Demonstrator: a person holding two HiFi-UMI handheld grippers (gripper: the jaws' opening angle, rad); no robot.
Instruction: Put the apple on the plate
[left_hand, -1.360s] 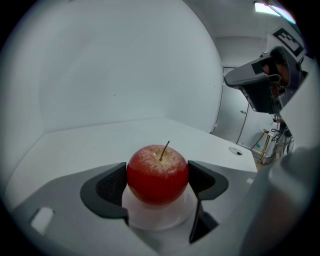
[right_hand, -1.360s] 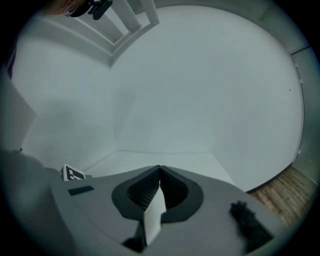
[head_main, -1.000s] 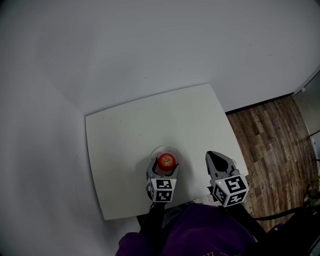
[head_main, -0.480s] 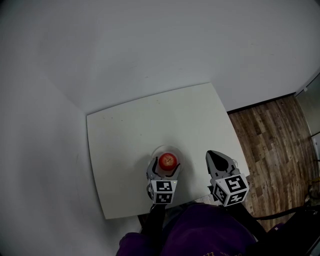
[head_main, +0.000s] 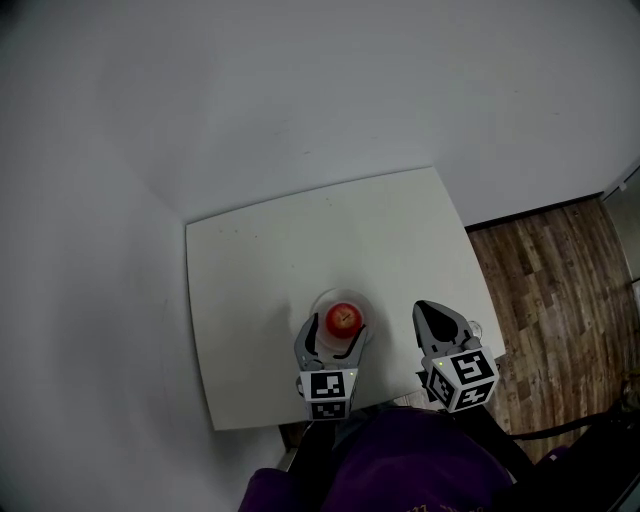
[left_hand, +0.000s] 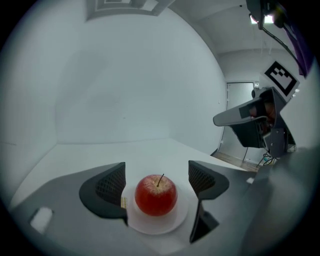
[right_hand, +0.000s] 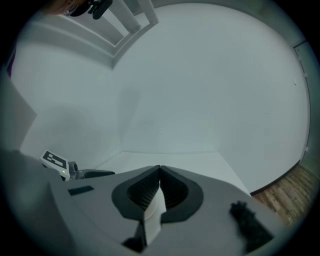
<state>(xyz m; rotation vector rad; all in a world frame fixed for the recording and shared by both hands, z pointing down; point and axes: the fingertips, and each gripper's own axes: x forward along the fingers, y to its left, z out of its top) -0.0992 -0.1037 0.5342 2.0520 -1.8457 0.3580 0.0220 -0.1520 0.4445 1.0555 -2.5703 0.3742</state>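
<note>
The apple (left_hand: 156, 195) is sitting on the plate (left_hand: 172, 224), low in the middle. We are holding our left tool (left_hand: 157, 176) spread wide around it, not touching, and our right tool (right_hand: 159, 187) pinched together, empty. We are thinking the job is done.

1. Your small round white plate (head_main: 319, 303) lies flat on the white table (head_main: 260, 260), close to its near edge
2. Your round red apple (head_main: 343, 319), glossy with faint pale speckles, stands upright at the plate's middle, its thin dark stem pointing up
3. You can see a bare band of the plate's rim all round the fruit
</note>
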